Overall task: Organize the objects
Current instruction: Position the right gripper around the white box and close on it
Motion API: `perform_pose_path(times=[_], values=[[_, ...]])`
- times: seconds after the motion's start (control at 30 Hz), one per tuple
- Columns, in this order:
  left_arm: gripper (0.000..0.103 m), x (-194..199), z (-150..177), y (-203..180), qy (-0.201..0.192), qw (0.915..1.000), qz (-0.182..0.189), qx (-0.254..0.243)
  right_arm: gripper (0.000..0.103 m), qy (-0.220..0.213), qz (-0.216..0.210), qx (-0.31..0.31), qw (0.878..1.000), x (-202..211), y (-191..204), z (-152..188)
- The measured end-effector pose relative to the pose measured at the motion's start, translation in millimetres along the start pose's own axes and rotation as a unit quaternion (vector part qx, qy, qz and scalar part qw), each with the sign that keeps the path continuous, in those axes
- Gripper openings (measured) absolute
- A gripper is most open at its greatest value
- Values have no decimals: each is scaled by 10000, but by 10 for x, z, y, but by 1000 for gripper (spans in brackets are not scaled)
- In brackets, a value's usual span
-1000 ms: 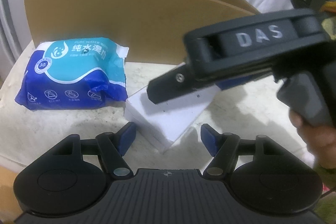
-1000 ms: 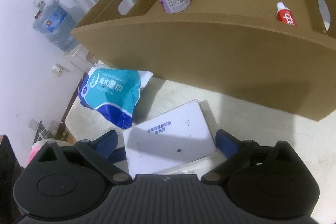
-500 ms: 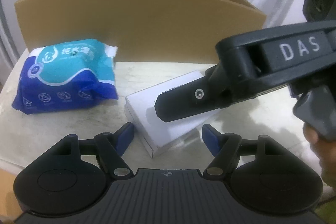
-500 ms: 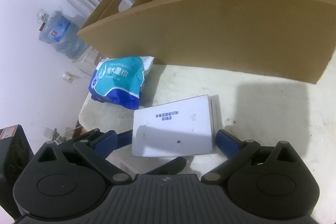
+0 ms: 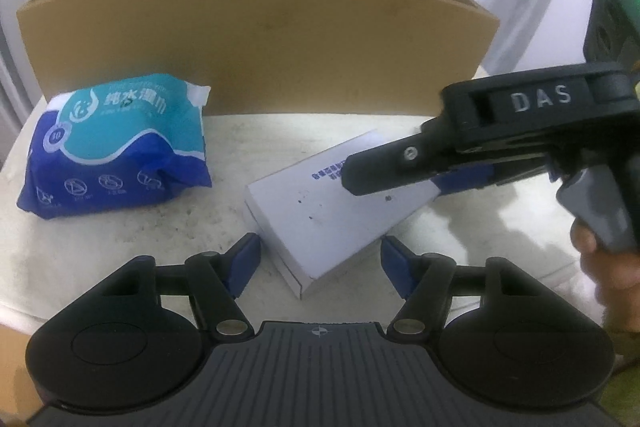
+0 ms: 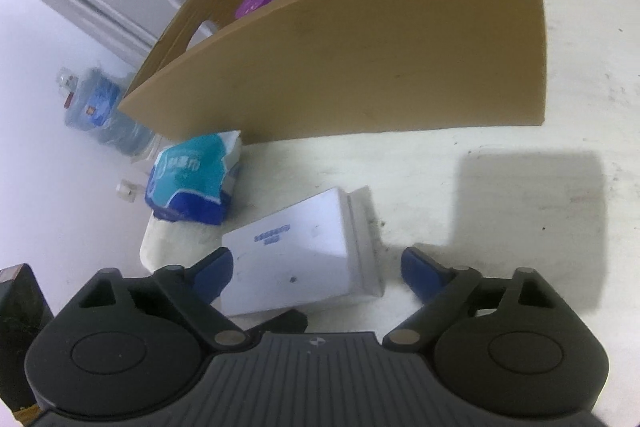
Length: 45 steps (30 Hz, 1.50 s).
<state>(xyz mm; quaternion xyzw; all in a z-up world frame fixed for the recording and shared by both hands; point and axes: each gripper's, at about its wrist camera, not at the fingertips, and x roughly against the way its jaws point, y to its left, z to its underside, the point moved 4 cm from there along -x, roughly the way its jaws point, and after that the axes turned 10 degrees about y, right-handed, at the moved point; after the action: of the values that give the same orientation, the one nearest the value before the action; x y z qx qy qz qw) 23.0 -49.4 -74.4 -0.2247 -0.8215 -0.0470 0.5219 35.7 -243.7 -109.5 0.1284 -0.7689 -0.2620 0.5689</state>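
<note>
One flat, white, rectangular carton (image 5: 340, 203) is seen lying on the rough pale tabletop (image 5: 120, 239), between the spread left tongs (image 5: 320, 263). The right tongs (image 6: 316, 273) are likewise spread, straddling the carton's far end. Left of the carton one soft blue wipes pack (image 5: 116, 155) is laid. Behind the carton one brown corrugated cardboard box (image 5: 256, 39) is stood, holding one purple-lidded jar (image 6: 256, 1).

Black hand-held gripper (image 5: 320, 263), blue pads (image 5: 244, 261), seemingly ribbed
</note>
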Motion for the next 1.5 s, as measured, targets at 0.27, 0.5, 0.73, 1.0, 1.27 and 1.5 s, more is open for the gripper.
perform_pose_path(times=[0.27, 0.5, 0.73, 1.0, 1.27, 1.5], values=[[66, 93, -144, 3, -2, 9998, -148, -92, 71, -13, 216, 294, 9993, -33, 74, 20], [61, 97, -149, -29, 120, 9997, -15, -199, 68, -204, 300, 182, 9992, 98, -31, -29], [60, 168, -71, 96, 191, 9995, -38, -267, 68, -275, 540, 323, 9976, 72, -50, -24], [60, 268, -36, 91, 205, 9994, -82, -264, 68, -283, 524, 333, 9977, 55, -58, -31], [66, 159, -85, 13, 195, 9995, -47, -258, 71, -329, 468, 309, 9979, 53, -87, -21], [85, 172, -85, 88, 208, 9991, 114, -345, 80, -414, 495, 488, 9967, 31, -42, 13]])
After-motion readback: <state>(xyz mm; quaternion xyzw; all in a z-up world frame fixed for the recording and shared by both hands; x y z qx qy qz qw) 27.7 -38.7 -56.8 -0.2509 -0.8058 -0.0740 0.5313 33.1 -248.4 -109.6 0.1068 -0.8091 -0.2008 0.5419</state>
